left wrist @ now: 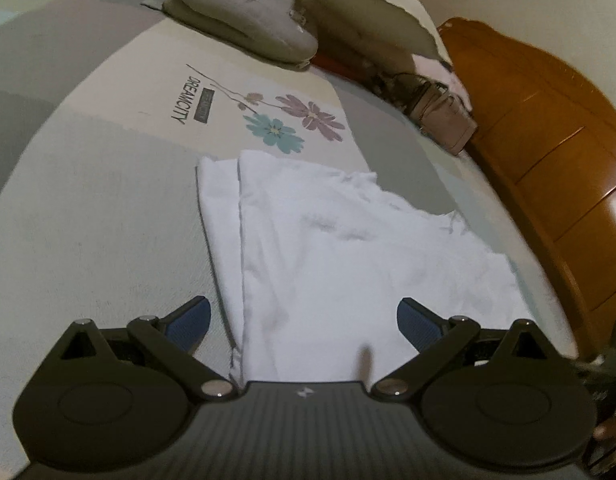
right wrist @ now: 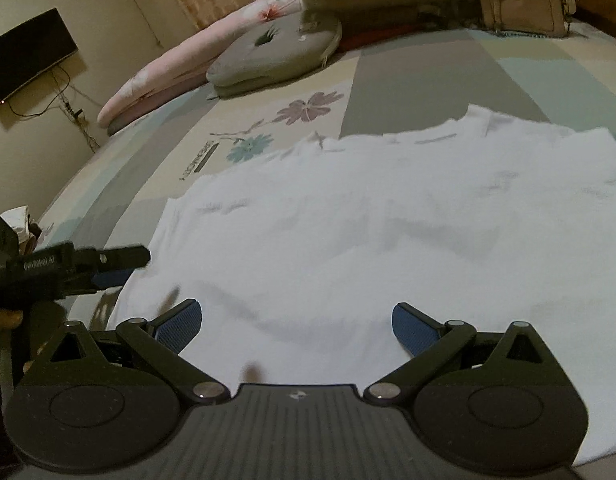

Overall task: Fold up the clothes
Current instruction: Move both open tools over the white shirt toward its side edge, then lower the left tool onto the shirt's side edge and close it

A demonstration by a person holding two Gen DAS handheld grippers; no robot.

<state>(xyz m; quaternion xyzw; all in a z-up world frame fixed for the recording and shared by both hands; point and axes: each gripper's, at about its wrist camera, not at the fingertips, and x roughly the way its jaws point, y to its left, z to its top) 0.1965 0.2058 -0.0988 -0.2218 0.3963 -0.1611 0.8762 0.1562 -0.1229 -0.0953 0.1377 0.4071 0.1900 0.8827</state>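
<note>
A white garment (left wrist: 340, 248) lies flat on the bed, with one side strip folded over along its left edge in the left wrist view. My left gripper (left wrist: 303, 320) hovers open over the garment's near edge, nothing between its blue pads (left wrist: 189, 326). In the right wrist view the same white garment (right wrist: 368, 232) spreads wide across the bed. My right gripper (right wrist: 295, 324) is open above its near part, holding nothing. The left gripper (right wrist: 119, 258) shows at the garment's left edge in that view, seen from the side.
The bedsheet (left wrist: 107, 200) is patchwork grey, cream and teal with printed flowers. A grey cushion (left wrist: 247, 16) and pillows (right wrist: 179, 68) lie at the far end, with a beige handbag (right wrist: 520, 4). A wooden headboard (left wrist: 556, 152) runs along the right. A wall TV (right wrist: 27, 52) hangs left.
</note>
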